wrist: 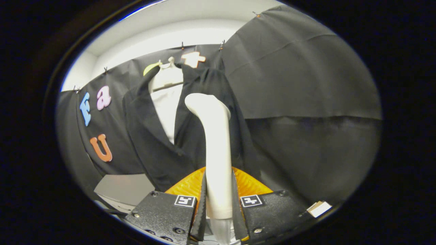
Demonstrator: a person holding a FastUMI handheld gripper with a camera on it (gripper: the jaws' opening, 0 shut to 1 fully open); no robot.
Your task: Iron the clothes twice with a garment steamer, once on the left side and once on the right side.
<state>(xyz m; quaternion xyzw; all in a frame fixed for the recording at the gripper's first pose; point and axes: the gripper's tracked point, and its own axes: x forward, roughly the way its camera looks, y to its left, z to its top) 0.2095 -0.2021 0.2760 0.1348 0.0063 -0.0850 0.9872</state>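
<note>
**Steamer Held Up at the Dark Jacket**

On the left, the dark jacket [153, 136] hangs on a pale hanger [168, 73] in front of the black cloth wall [299, 78]. Its front is open, and a white shirt [167, 112] peeks out in the gap. Down low beside the jacket's left edge sits a bit of a grey table [119, 187].

In the middle stands the garment steamer [214, 146]. It is white and smooth, with a long straight handle and a rounded head that bends over at the top, toward the jacket. The gripper [218, 204] has it tight: the two fingers squeeze the handle, one on each side, so the tongs are closed narrow around it.

The steamer head is up near the jacket's right front panel, close by the collar. I cannot tell if it is touching the cloth or just near it.

To do this part well, I think the head should stay facing the cloth and slide slowly along one side of the jacket. The grip should stay firm so the handle does not twist.

On the right, there is plain black cloth.
</note>
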